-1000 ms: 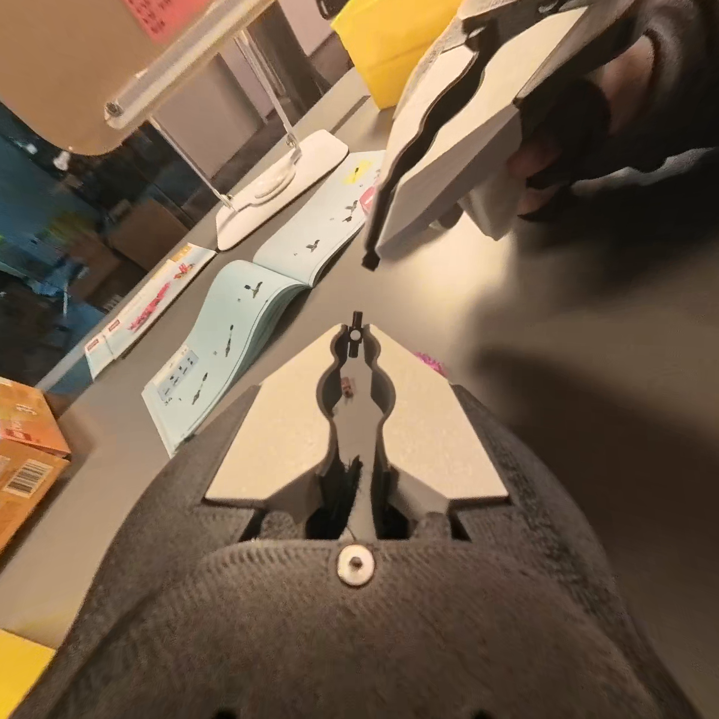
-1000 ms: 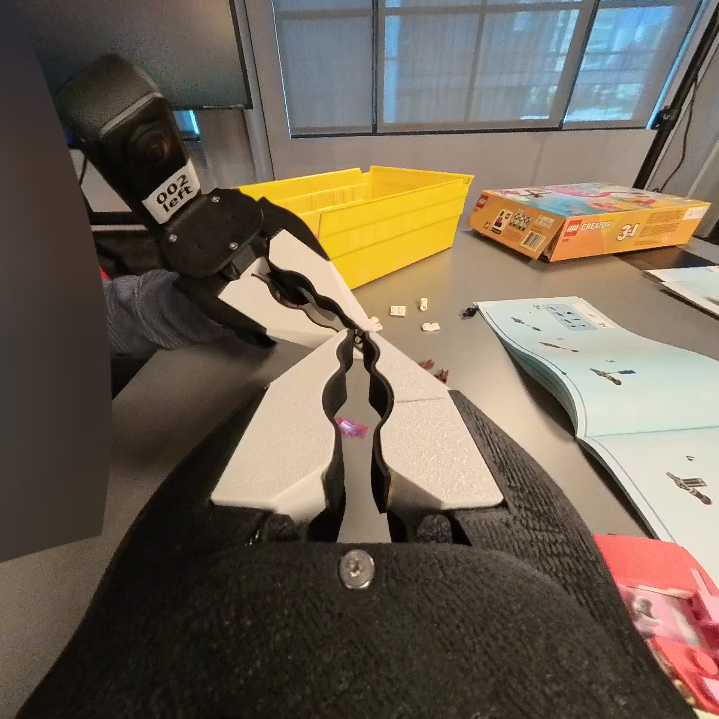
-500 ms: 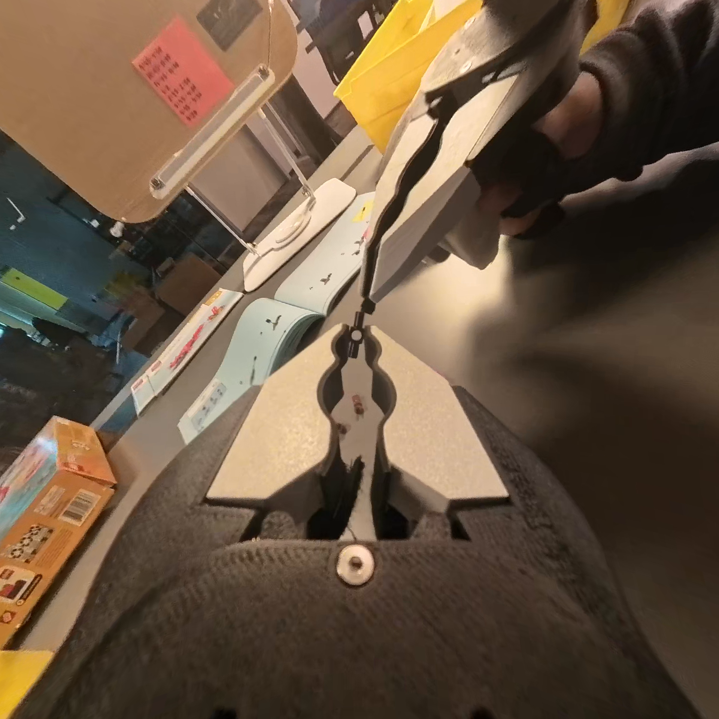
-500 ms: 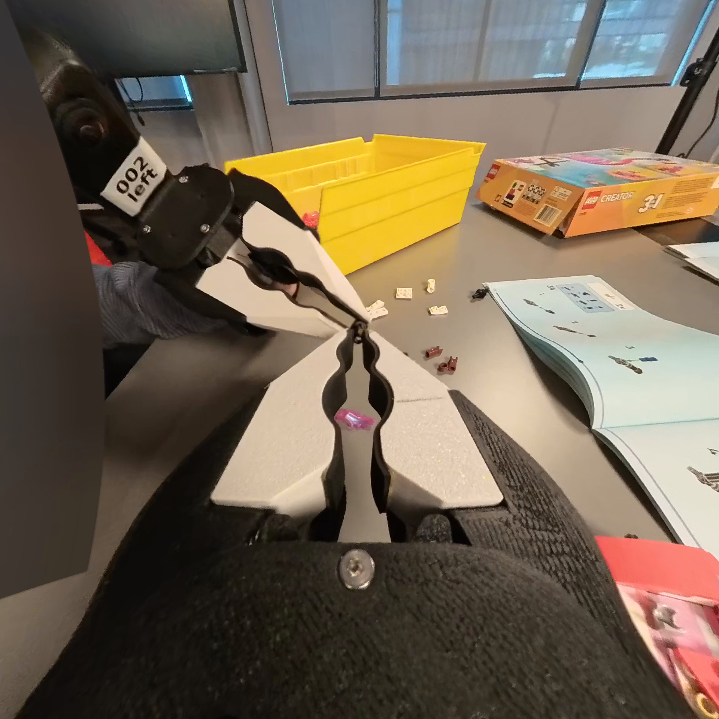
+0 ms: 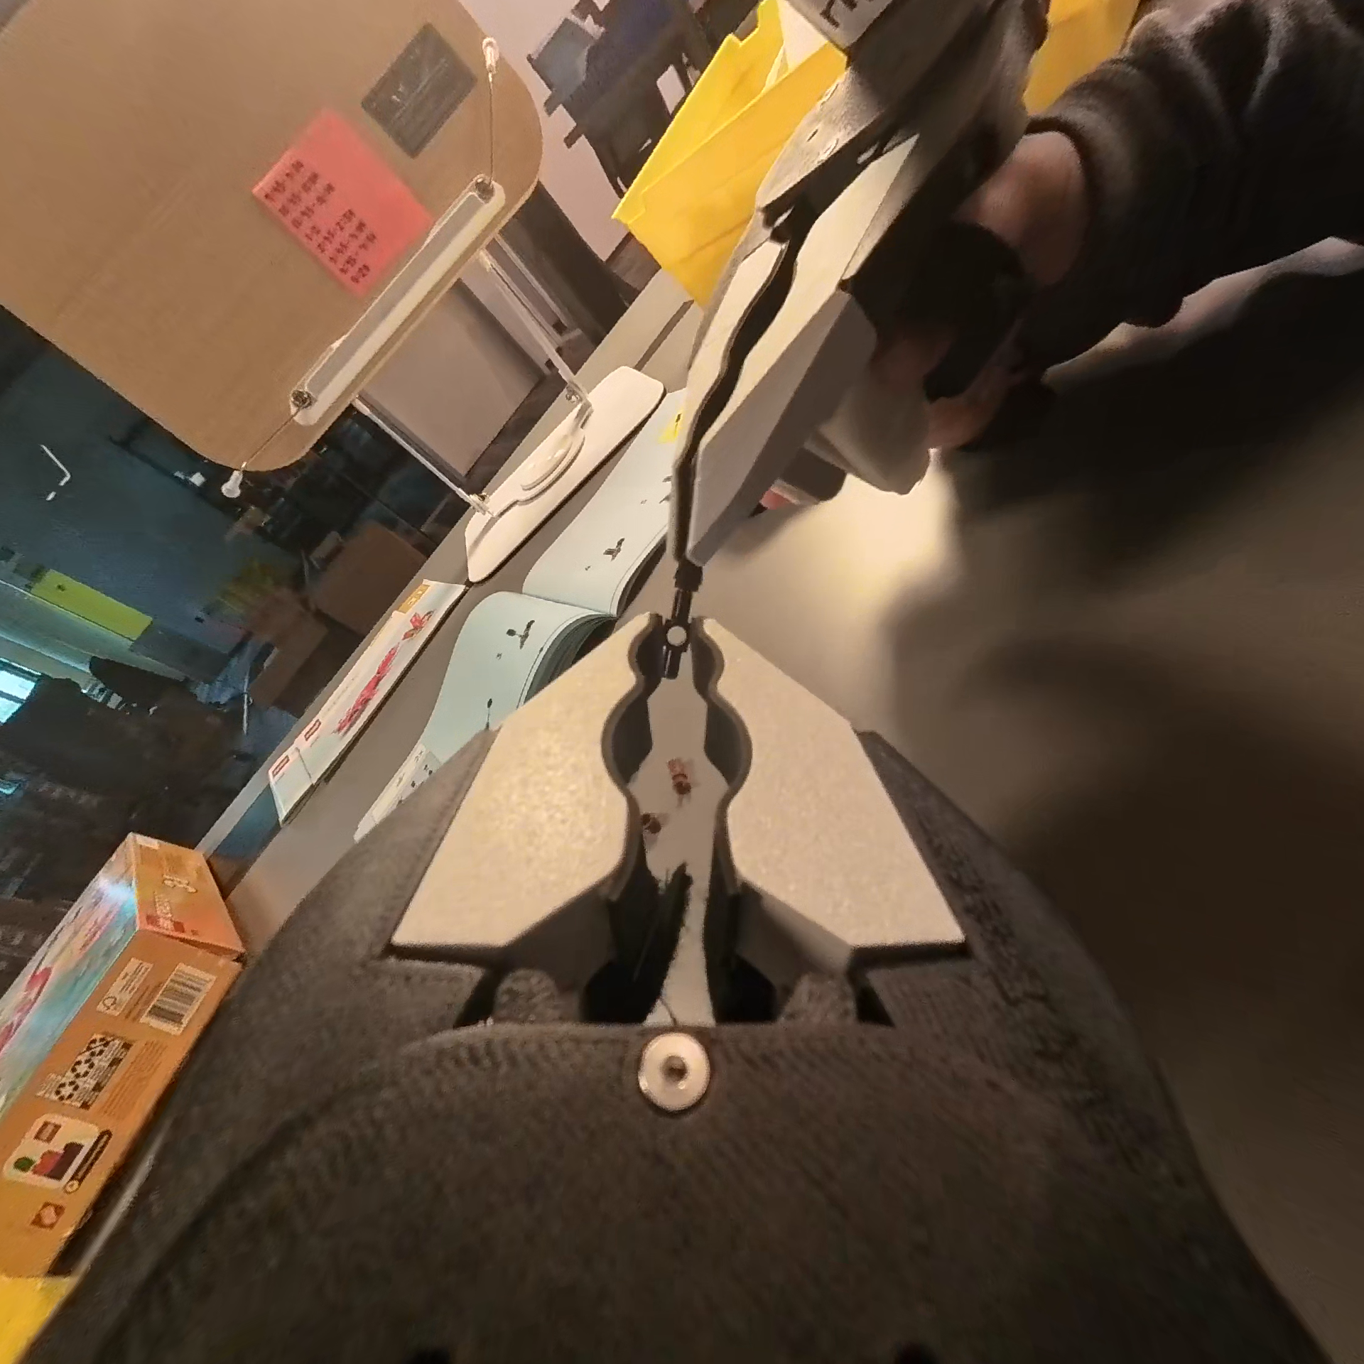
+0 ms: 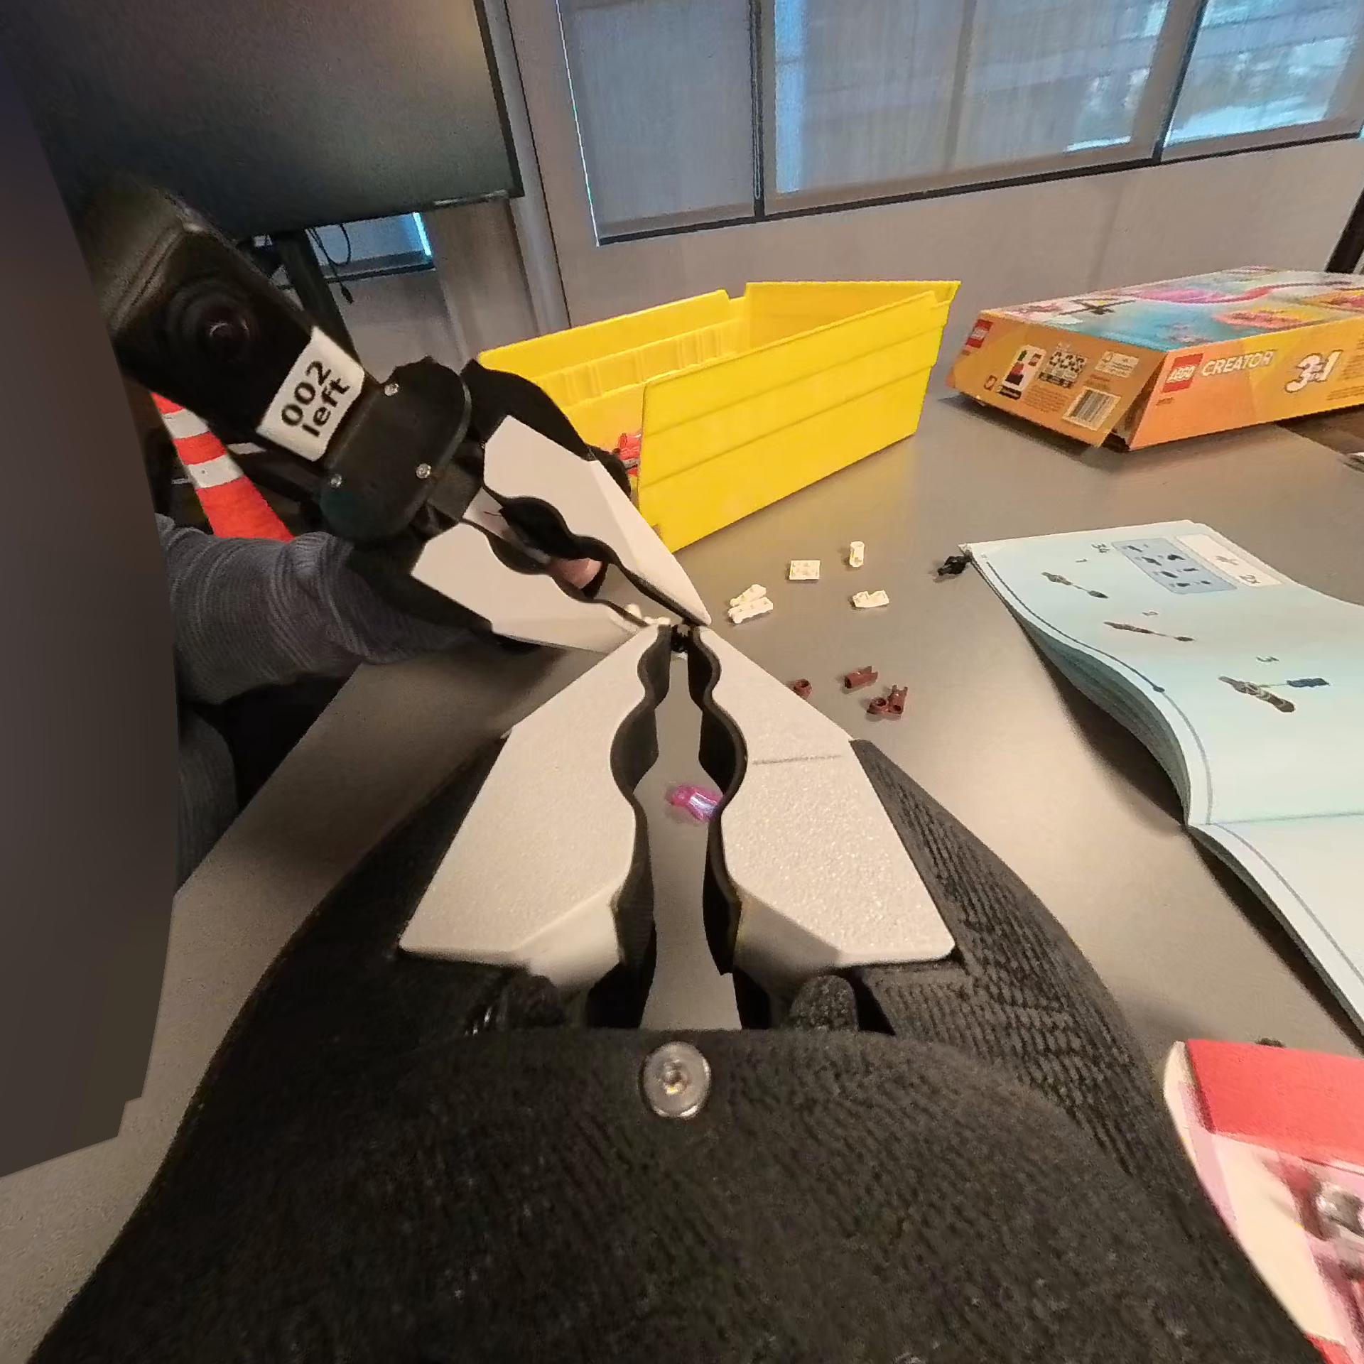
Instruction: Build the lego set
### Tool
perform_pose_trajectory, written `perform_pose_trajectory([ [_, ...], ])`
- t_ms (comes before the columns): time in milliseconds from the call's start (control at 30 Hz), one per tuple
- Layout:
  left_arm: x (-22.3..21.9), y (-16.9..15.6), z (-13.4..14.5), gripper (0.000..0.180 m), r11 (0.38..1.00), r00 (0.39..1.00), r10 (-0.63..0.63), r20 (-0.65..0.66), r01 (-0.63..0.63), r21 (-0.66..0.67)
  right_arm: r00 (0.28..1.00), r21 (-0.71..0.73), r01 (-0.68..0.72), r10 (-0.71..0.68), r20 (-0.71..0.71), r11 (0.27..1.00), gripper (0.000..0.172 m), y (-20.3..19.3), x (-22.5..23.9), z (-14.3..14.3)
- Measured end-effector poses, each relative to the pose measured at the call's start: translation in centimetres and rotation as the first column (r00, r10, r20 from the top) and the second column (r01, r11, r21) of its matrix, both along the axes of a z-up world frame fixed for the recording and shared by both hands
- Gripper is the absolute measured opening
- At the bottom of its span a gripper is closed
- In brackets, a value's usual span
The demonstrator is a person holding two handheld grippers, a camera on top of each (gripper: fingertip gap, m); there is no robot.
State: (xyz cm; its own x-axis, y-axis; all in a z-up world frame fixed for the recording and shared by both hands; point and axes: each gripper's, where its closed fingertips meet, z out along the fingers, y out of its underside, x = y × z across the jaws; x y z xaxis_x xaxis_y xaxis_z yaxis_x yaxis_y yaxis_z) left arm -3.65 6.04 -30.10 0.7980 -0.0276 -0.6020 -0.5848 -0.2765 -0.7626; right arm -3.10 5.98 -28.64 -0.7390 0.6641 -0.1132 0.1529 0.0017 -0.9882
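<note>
Left gripper (image 5: 675,641): jaws nearly closed, tips pinching small black plastic piece with white round stud (image 5: 674,636), held above grey tabletop (image 5: 849,590).

Right gripper (image 6: 680,636): tips closed on thin black plastic rod piece (image 5: 686,576), its far end meeting left gripper's piece; two grippers tip to tip.

Both pieces judged tiny, light, rigid, smooth plastic; likely slip or twist if pinched off-centre; best held across flat sides near middle.

Near on table: dark red small parts (image 6: 878,690), white small parts (image 6: 804,587), pink translucent bit (image 6: 692,801), open pale-blue booklet (image 6: 1218,664), yellow plastic bin (image 6: 775,398).
</note>
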Motion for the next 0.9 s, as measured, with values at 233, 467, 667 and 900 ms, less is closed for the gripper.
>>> perform_pose_trajectory([
  [233, 0.3, 0.0, 0.0, 0.006, 1.0, 1.0, -0.022, 0.017, 0.022, 0.001, 1.0, -0.008, -0.003, 0.003, 0.018, 1.0, 0.002, 0.1, 0.0, -0.1],
  [467, 0.4, 0.1, 0.1, 0.006, 1.0, 0.999, -0.021, 0.04, 0.021, 0.001, 0.999, -0.032, -0.012, 0.013, 0.037, 0.999, 0.002, 0.0, 0.0, -0.1],
  [667, 1.1, 0.4, -0.4, 0.006, 0.999, 0.996, -0.042, 0.075, 0.044, -0.025, 0.998, -0.08, -0.031, 0.035, 0.05, 0.996, 0.002, -0.4, 0.1, 0.2],
  [900, 3.5, 1.9, -1.2, 0.006, 0.992, 0.992, -0.104, 0.07, 0.109, -0.064, 0.998, -0.06, 0.016, -0.012, 0.062, 0.998, 0.0, -0.7, -0.7, -0.1],
])
